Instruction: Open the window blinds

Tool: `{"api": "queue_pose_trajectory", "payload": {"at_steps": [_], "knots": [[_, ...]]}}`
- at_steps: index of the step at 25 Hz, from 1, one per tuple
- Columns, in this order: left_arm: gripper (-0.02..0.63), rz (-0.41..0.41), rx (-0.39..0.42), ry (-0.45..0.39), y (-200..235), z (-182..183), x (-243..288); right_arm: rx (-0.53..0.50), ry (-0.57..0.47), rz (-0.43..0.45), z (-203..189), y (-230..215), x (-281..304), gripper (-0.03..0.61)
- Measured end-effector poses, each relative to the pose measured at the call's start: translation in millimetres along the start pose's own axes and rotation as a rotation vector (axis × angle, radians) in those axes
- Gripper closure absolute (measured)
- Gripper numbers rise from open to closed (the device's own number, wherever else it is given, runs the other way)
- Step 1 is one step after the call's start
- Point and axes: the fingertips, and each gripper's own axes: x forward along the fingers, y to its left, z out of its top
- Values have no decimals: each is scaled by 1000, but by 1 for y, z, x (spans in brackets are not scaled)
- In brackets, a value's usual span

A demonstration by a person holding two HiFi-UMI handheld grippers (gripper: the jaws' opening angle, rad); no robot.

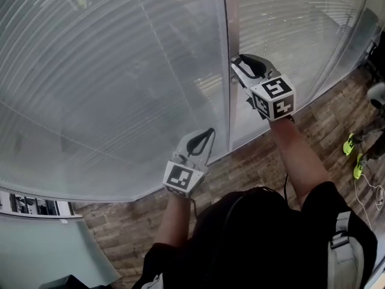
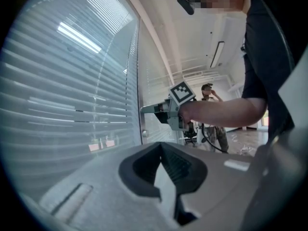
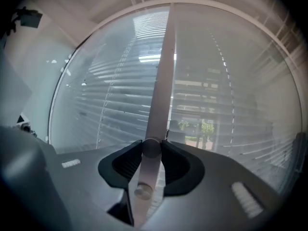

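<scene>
Right gripper (image 1: 238, 64): pointing level at the window, its jaws clamping on the knob (image 3: 150, 148).
Knob: sitting on the upright strip (image 3: 161, 81) that is dividing two glass panes.
Blinds (image 1: 90, 77): hanging behind the glass on both sides of the strip, slats running level; in the right gripper view greenery is showing through the gaps in the right pane.
Left gripper (image 1: 208, 133): hovering lower, near the left pane and apart from the strip, jaws resting together with nothing between them.
Floor (image 1: 252, 161): wood planks running under the person.
</scene>
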Motion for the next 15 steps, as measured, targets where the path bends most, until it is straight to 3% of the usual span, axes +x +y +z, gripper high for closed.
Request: {"api": "queue_pose_trajectory", "payload": {"at_steps": [8, 15], "knots": [[611, -18, -18, -7, -5, 3, 3, 294, -81, 2, 3, -2, -4, 449], [611, -31, -18, -5, -4, 3, 8, 281, -84, 1, 3, -2, -3, 448]]}}
